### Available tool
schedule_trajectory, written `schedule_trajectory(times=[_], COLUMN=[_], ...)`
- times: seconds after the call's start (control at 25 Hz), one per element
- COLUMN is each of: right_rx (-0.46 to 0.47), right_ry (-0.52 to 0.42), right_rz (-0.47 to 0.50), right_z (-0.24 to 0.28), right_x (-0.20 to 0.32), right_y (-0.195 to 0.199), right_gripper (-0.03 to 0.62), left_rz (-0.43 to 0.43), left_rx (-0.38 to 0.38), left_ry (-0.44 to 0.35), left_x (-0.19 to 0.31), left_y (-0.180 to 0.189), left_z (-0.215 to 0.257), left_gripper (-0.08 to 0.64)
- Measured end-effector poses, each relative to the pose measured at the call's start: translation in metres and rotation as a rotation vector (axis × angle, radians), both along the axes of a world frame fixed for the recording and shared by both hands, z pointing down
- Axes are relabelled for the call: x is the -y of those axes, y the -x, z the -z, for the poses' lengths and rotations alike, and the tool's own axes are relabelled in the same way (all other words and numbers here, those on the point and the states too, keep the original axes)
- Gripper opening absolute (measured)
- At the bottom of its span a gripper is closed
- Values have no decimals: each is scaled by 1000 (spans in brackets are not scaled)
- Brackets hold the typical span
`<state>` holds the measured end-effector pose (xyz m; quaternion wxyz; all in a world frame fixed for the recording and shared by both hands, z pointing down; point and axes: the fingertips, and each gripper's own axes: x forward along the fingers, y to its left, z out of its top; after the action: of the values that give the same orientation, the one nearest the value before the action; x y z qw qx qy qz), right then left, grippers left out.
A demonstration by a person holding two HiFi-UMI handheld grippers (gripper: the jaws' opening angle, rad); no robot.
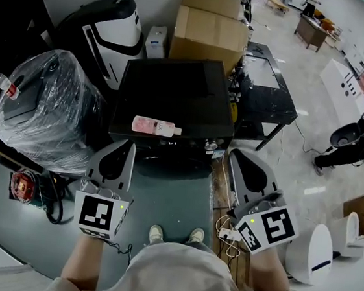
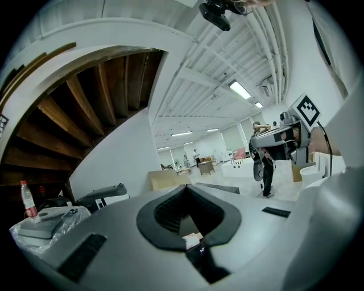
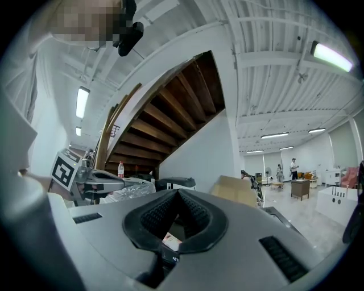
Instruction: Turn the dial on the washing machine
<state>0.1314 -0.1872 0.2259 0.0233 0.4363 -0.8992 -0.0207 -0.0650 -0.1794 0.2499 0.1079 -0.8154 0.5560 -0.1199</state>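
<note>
The left gripper and right gripper are smooth grey shells tapering to rounded tips, with ribbed black pads along the jaws and small black slots in the casing. Each carries a white marker cube with black squares and a green light. The person wears a pale beige top and light shoes.

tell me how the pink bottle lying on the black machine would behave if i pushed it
The pink bottle lies on its side, so a push across its length would probably roll it. It rests near the front edge of the black machine, so it might roll off. It looks like plastic: likely light, not fragile.
</note>
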Motion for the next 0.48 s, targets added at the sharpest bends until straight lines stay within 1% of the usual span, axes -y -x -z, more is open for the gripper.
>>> schedule_trajectory(times=[0.28, 0.48], right_rx=[20, 31], right_ry=[17, 10], right_rz=[-10, 25], right_z=[0, 1], right_x=[9, 10], right_y=[-1, 4], right_gripper=[28, 28], left_rz=[12, 3], left_rx=[-4, 7], left_ry=[9, 12], left_x=[1, 6], left_y=[6, 0], left_z=[-2, -3], left_gripper=[20, 20])
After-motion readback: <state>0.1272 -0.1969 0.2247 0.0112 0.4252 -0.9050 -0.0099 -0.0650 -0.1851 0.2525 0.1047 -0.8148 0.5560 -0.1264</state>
